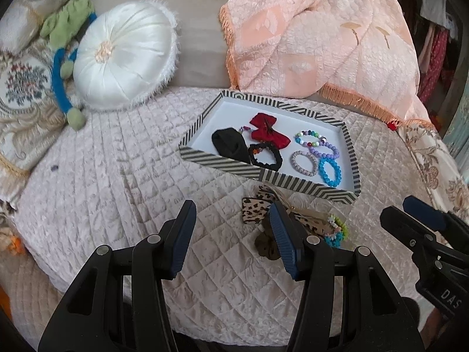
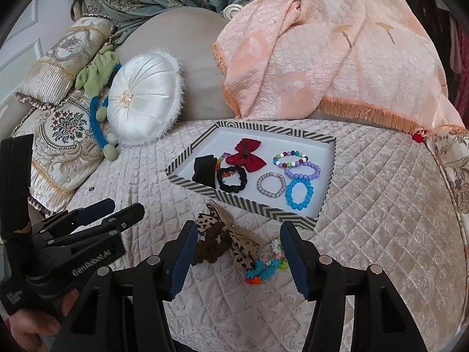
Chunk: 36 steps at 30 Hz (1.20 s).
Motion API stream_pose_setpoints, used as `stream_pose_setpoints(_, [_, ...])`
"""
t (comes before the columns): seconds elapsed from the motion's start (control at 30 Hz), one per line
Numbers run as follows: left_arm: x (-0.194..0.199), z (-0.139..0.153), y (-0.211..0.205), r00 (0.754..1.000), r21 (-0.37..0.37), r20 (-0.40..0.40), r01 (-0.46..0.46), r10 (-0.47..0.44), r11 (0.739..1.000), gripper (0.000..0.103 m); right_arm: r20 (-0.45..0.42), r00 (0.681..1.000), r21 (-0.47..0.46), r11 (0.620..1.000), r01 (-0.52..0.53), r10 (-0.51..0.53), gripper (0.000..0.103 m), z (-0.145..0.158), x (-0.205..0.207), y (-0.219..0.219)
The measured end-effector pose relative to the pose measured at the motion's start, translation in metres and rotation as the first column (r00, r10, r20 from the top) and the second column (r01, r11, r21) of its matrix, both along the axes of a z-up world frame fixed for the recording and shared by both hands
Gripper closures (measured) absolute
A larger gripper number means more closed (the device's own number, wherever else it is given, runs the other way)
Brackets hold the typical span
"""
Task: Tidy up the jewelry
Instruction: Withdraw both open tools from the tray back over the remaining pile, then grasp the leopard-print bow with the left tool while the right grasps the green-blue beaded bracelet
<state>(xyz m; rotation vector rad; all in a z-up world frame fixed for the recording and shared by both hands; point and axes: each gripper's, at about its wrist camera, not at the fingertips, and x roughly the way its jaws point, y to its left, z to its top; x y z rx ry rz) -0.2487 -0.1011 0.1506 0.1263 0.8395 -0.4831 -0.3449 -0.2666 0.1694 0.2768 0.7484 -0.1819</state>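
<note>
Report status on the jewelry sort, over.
Left gripper open, empty. Right gripper open, empty. Leopard bow, neon bracelets outside striped tray. Nothing in the way.

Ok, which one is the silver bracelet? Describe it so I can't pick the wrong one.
Find the striped tray on the quilted bed. Inside it, look at the cluster of bracelets on the right, nearest the front rim. The silver bracelet lies left of the bright blue beaded bracelet and below the purple one; it alone is a pale, sparkly woven band rather than round coloured beads.
</note>
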Motion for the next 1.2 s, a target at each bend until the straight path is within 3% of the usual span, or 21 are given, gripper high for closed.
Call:
stream_pose_setpoints(0.33, [0.022, -0.034, -0.002, 0.983, -0.043, -0.181, 0.032, -0.039, 0.999, 0.049, -0.096, 0.995, 0.027, 0.999, 0.017, -0.014, 0.046, -0.042, 0.005, -0.024])
stream_pose_setpoints(0.53, [0.029, -0.057, -0.018, 0.97, -0.03, -0.233, 0.058, -0.063, 0.998, 0.048, -0.199, 0.979, 0.038, 0.998, 0.044, -0.036, 0.046, -0.081, 0.008, -0.044])
stream_pose_setpoints(0.73, [0.038, -0.076, -0.039, 0.957, -0.005, -0.278, 0.087, -0.085, 0.996, 0.046, -0.236, 0.972, 0.042, 0.999, 0.024, -0.013, 0.049, -0.103, 0.018, -0.051])
stream_pose_setpoints(0.93, [0.045, -0.092, -0.062, 0.95, 0.03, -0.294, 0.117, -0.104, 0.993, 0.046, -0.257, 0.966, 0.031, 0.999, -0.014, 0.022, 0.061, -0.116, 0.035, -0.052])
stream_pose_setpoints(1.2, [0.047, -0.106, -0.077, 0.951, 0.046, -0.287, 0.136, -0.117, 0.99, 0.046, -0.193, 0.98, 0.146, 0.989, -0.026, 0.054, 0.082, -0.121, 0.035, -0.064])
